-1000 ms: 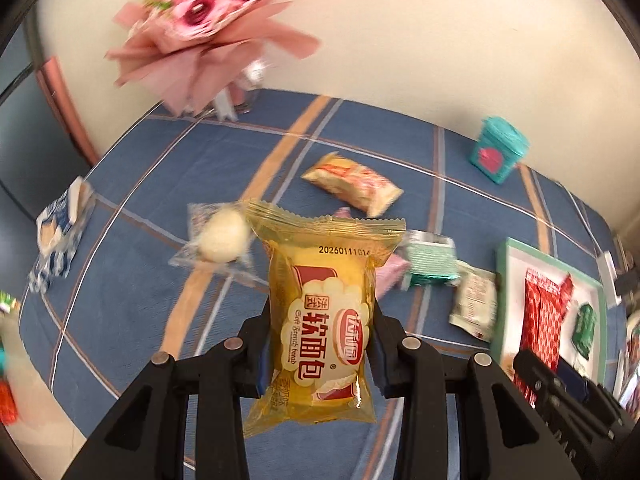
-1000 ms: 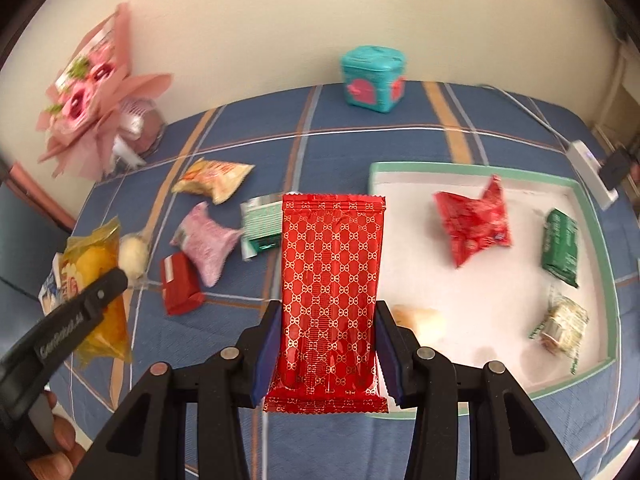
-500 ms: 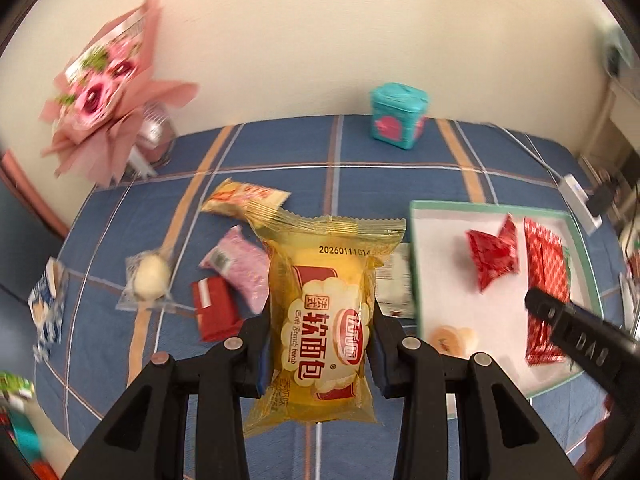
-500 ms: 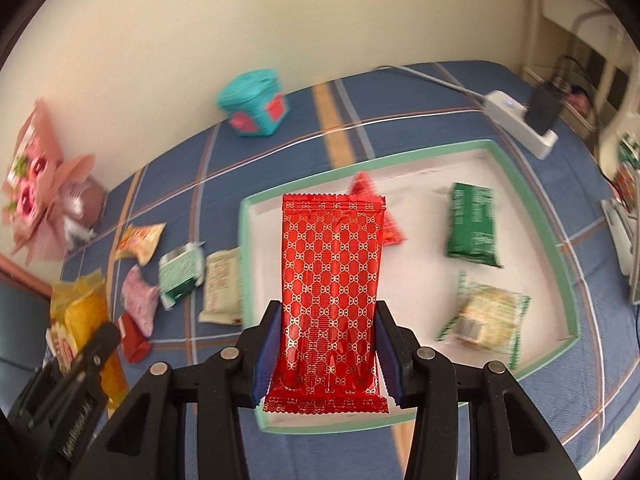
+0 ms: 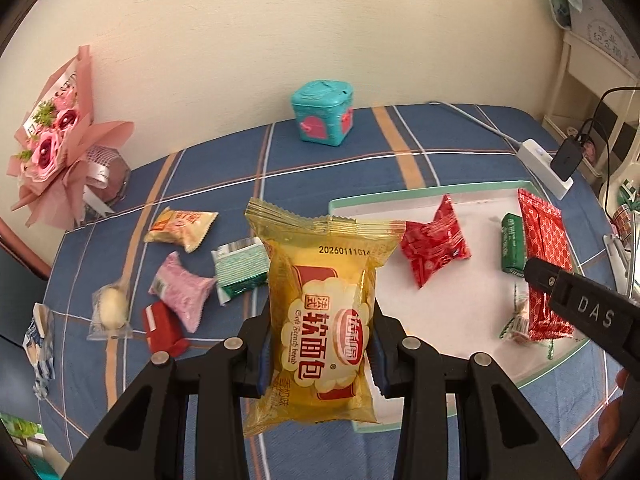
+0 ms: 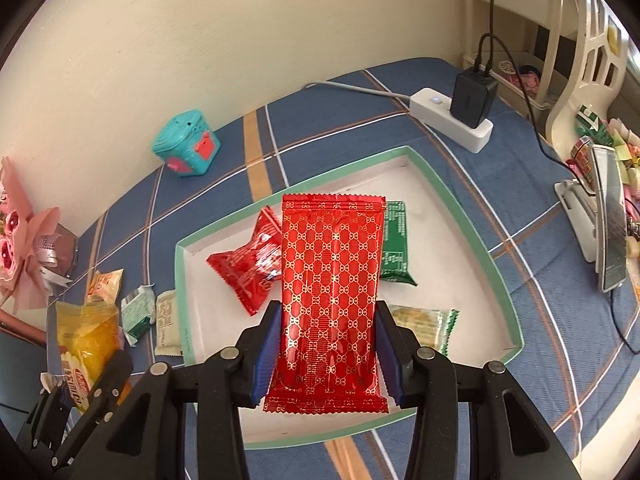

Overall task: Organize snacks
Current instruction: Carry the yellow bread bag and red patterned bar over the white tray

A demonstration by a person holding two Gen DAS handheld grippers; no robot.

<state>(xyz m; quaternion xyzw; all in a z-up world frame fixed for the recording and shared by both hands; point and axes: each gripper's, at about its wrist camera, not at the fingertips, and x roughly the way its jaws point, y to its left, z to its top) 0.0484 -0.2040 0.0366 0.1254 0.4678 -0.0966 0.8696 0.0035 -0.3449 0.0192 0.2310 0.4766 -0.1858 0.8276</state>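
Note:
My left gripper [image 5: 320, 348] is shut on a yellow soft-bread packet [image 5: 320, 304] and holds it upright above the near left corner of the green-rimmed white tray [image 5: 400, 196]. My right gripper [image 6: 328, 356] is shut on a long red patterned packet [image 6: 332, 292], held over the tray [image 6: 460, 208]. In the tray lie a red pillow packet [image 6: 248, 264], a green packet [image 6: 394, 248] and a pale green-edged packet [image 6: 424, 324]. Loose snacks lie left of the tray: an orange packet [image 5: 182, 226], a pink one [image 5: 180, 288], a teal one [image 5: 240, 268], a small red one [image 5: 162, 330] and a clear-wrapped ball [image 5: 110, 308].
A teal box [image 5: 322, 112] stands at the back by the wall. A pink bouquet [image 5: 60, 140] leans at the far left. A white power strip [image 6: 452, 124] with a black charger and cables sits right of the tray. A phone on a stand [image 6: 608, 216] is at the right edge.
Both grippers have swung right and forward with their packets. The right one now hangs over the tray; the left one has come to the tray's left corner.

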